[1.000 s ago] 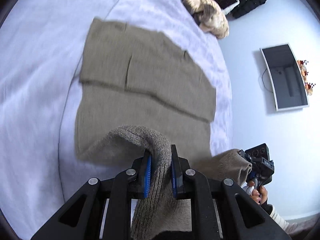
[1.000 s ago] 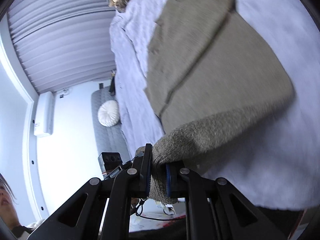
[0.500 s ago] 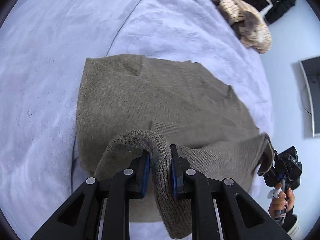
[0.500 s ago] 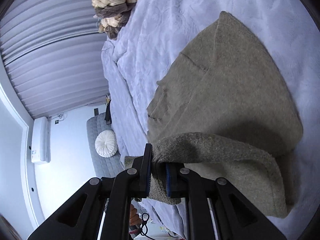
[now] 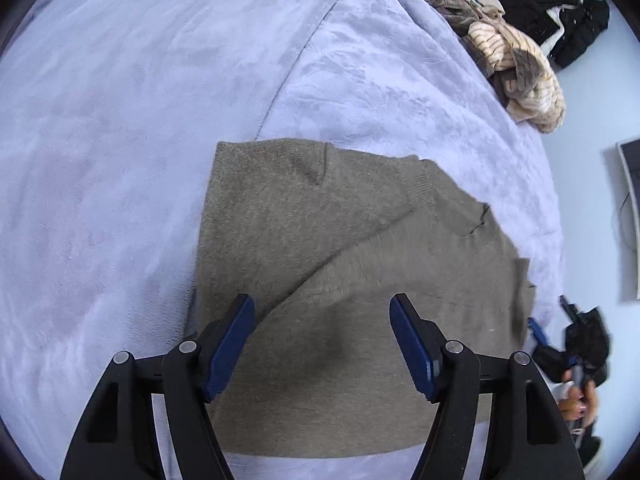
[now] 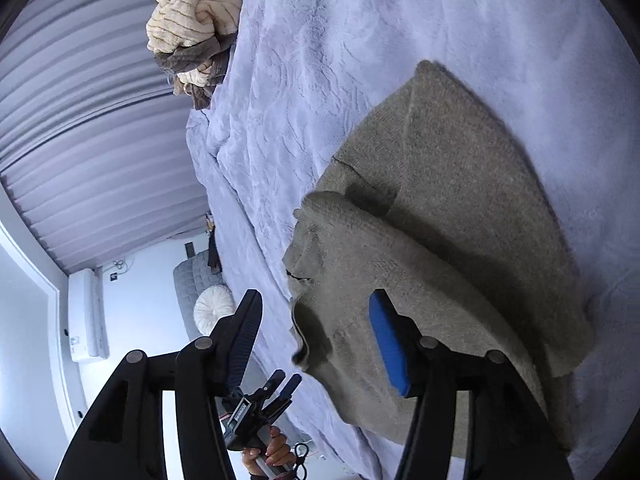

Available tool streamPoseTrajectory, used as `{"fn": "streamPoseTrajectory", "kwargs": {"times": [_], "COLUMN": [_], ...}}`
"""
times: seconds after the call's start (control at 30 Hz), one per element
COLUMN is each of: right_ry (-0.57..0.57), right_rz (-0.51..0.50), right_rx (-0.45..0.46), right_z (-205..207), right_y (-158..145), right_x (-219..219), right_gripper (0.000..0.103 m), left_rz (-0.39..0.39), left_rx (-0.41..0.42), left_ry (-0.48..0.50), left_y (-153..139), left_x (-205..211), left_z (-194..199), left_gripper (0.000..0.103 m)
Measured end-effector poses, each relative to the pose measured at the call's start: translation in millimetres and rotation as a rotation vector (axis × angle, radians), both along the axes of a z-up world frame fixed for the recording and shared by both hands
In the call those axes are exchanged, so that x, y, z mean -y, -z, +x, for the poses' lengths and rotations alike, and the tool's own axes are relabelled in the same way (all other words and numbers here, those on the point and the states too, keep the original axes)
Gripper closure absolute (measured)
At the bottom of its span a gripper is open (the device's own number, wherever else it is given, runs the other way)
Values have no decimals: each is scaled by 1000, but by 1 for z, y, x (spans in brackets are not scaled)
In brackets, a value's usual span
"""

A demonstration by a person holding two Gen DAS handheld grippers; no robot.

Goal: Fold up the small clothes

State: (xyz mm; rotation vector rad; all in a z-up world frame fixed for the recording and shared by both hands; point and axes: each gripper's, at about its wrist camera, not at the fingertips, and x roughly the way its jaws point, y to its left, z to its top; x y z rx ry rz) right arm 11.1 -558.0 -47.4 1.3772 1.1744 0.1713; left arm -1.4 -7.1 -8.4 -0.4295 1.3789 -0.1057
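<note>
An olive-brown knit sweater [image 5: 352,280] lies folded in half on the lavender bedspread [image 5: 120,160]; it also shows in the right wrist view [image 6: 460,240]. My left gripper [image 5: 322,340] is open and empty, just above the near folded edge. My right gripper [image 6: 316,340] is open and empty, over the sweater's left edge, one blue pad above the cloth. The right gripper shows at the right edge of the left wrist view [image 5: 576,344], and the left gripper shows low in the right wrist view [image 6: 264,404].
A cream and brown striped pile of clothes [image 5: 516,64] lies at the far end of the bed, also in the right wrist view [image 6: 192,28]. Black clothes [image 5: 560,28] lie beyond it. The bed edge runs past the sweater's side [image 6: 248,272].
Both grippers carried the sweater's lower edge forward over the upper part, then opened and let go. The sweater now lies folded in half.
</note>
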Motion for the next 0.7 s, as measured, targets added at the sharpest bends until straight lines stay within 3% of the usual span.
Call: {"fn": "streamPoseTrajectory", "kwargs": {"times": [0.13,0.23,0.3,0.47,0.57,0.6,0.63,0.67,0.7], "right_ry": [-171,-301,-372,-471,-507,-520,-531,-546,-560], "right_rz": [-285,-484,-587,-715,-742,-759,-769,-786,-801], "right_rx": [1,27,27,-2,-16,-20,-20,-19,-7], "right_z": [18,38,52,74,72,71,70,69,67], "right_y": [-21,-34,-36,-24,-14,-12,-12,-12,-15], "right_x": [-8,-22,-33,-51,-54,-56,-58,-59,-61], "right_gripper": [43,43,43,43,43,47,67,83,96], "left_rz": [147,222,266,360,478,517,526,496,473], "left_rx": [62,145,200,245,243,241,235,218,203], "left_ry": [94,197,259,421,527,554,569,563,538], "left_y": [-2,-7,-10,4,24,30,34,36,35], "left_x": [21,43,59,102,126,131,133,131,127], "left_z": [3,10,14,20,16,15,14,16,19], "left_gripper": [32,20,19,19,19,25,36,66,78]}}
